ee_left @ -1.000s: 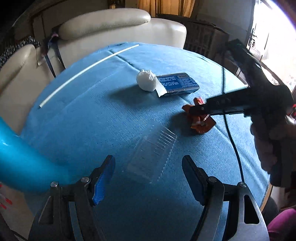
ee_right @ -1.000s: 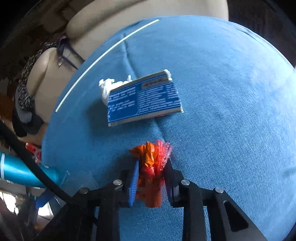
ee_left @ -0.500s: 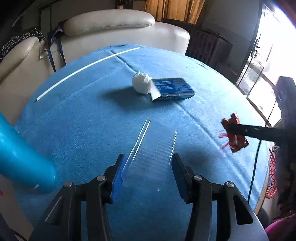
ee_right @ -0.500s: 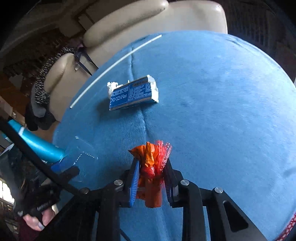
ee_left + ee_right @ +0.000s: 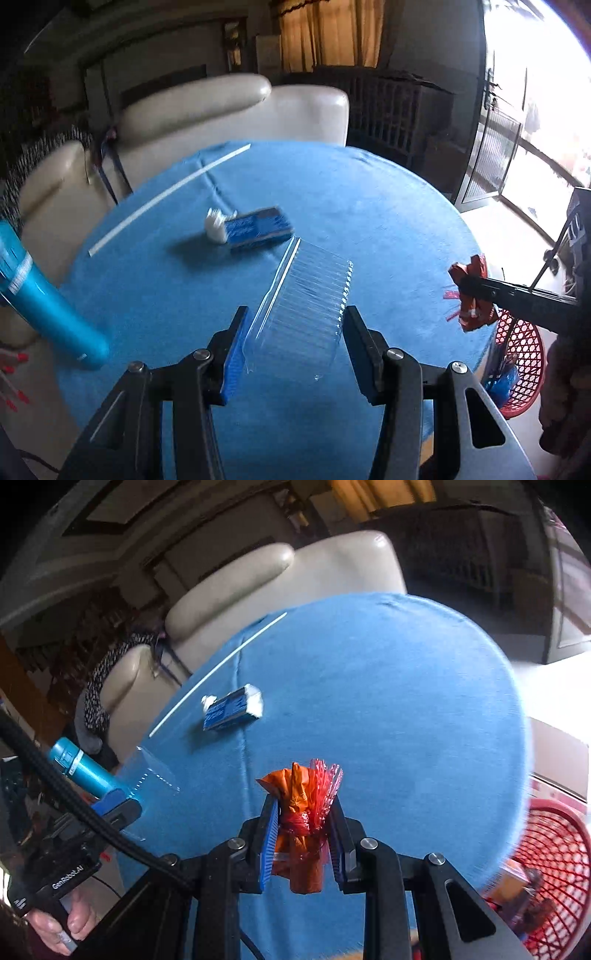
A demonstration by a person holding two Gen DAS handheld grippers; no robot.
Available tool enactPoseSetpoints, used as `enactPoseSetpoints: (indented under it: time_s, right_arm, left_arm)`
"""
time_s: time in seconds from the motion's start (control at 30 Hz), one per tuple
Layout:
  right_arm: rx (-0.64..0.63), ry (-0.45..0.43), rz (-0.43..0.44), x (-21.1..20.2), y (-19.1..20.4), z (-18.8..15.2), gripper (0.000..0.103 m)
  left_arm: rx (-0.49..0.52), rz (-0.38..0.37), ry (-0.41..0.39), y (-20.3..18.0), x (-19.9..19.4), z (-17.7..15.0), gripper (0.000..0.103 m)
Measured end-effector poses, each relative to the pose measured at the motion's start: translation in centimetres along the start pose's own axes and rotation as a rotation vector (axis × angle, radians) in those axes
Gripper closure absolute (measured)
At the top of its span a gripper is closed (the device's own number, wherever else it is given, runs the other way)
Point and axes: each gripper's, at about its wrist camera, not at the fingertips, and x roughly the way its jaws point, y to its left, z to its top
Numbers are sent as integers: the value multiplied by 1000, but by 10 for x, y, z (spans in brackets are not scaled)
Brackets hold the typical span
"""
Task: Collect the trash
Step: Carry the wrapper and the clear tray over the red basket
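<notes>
While the left gripper pinches a clear plastic tray above the blue table, the right gripper has its fingers clamped on a crumpled orange wrapper, held near the table's edge. Beside the table stands a red mesh basket with some scraps inside, too blurred to name. A blue box and white wad lie touching on the table.

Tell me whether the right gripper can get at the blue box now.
Probably not. The right gripper is shut on an orange wrapper, so its jaws are full. The blue box lies in the open on the table, but the wrapper would have to go first.
</notes>
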Motion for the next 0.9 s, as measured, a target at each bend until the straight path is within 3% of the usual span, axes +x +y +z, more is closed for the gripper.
enactPoseSetpoints:
  time_s: [0.27,0.57,0.9]
  right_arm:
    - [38,-94,-28,-70,-41,-13,76]
    - [6,-183,-64,-128,-64,-27,76]
    - [2,-213,-89,-142,-76,-37,76]
  left_arm:
    - [89,10,-47,-68,-25,4,51]
    - [145,27,-83,-108,-41,7,51]
    - [189,42,-82,-134,-38,7,51]
